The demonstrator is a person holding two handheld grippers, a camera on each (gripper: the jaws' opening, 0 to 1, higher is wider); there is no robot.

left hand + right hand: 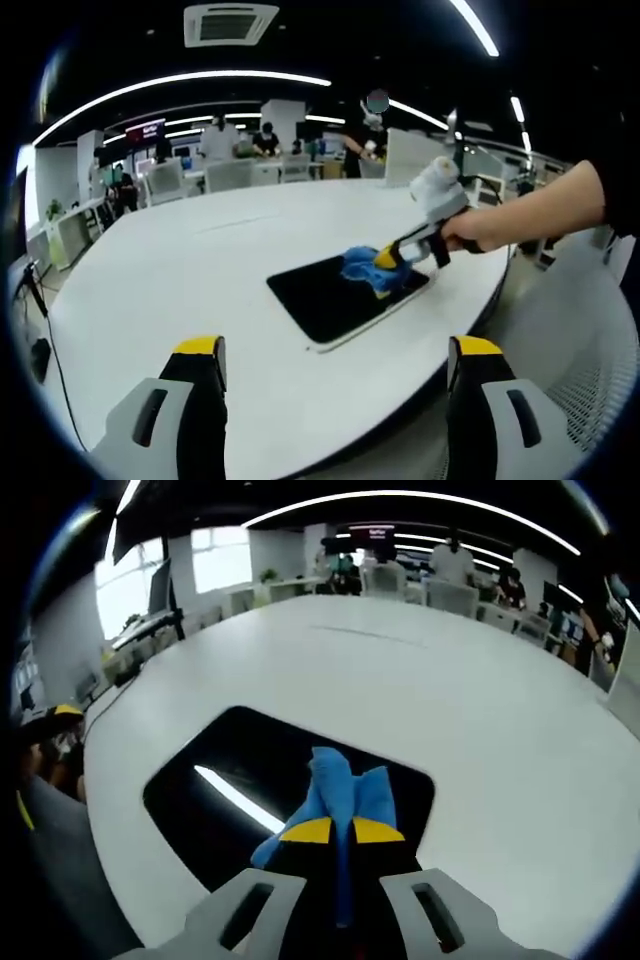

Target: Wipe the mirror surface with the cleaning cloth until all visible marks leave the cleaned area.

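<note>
White table; dark mirror lies flat near its edge. Right gripper, jaws clamped on blue cleaning cloth, presses it onto the mirror. Left gripper, jaws wide, empty, hangs well apart. No marks discernible; wiping appears midway. Left gripper view alone shows the hand.

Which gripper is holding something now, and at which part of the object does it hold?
The right gripper holds the blue cloth, pinched at its near end, on the mirror. The left gripper is open and holds nothing.
</note>
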